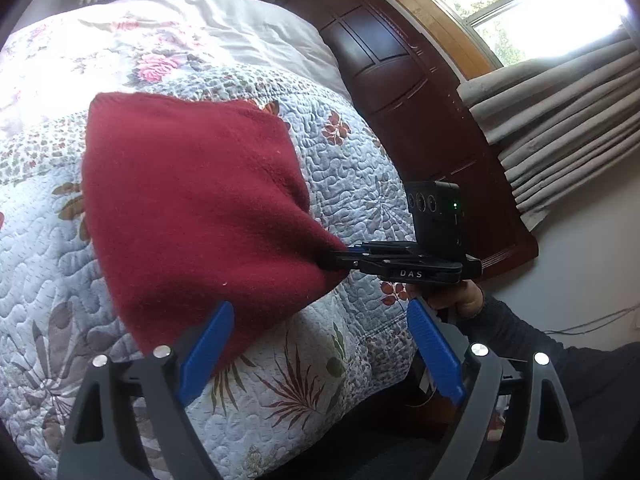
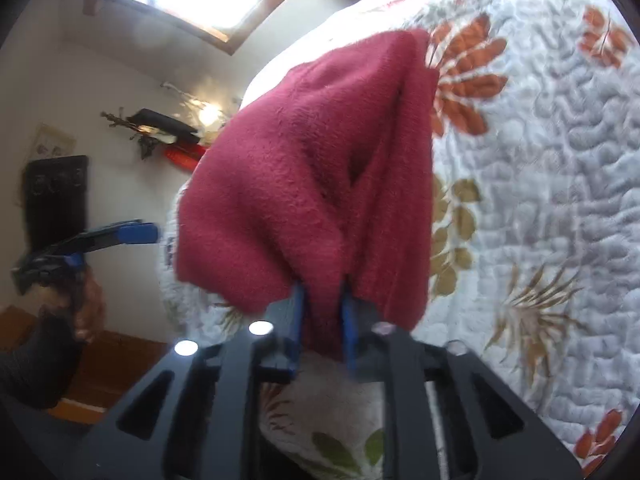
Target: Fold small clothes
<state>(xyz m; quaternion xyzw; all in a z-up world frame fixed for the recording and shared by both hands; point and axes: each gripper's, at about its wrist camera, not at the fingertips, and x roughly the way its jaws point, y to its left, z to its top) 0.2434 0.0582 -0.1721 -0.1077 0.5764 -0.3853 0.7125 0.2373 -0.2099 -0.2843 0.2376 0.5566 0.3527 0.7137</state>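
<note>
A bed [image 1: 52, 208] under a quilted floral cover fills most of the left wrist view, with a dark wooden headboard [image 1: 404, 92] and a curtained window [image 1: 520, 8] at upper right. A red garment [image 1: 192, 208], small and fleecy, spreads across the centre of that frame, partly lifted off the quilt and drawn to a point at its right corner. There the right tongs [image 1: 332, 260] are clamped on a bunched fold of it; in the right wrist view the cloth [image 2: 304, 168] hangs thick between the two blue fingers [image 2: 298, 320] at lower centre. The left tongs [image 1: 316, 344], at the bottom of their own frame, stand wide apart and hold nothing, close to the garment's near edge.

The fabric looks soft, light and limp, with a fuzzy nap that should not slip. It sags from a single hold, so a second grip on the free lower corner, near the left tongs, would likely keep the edge straight for a fold.
</note>
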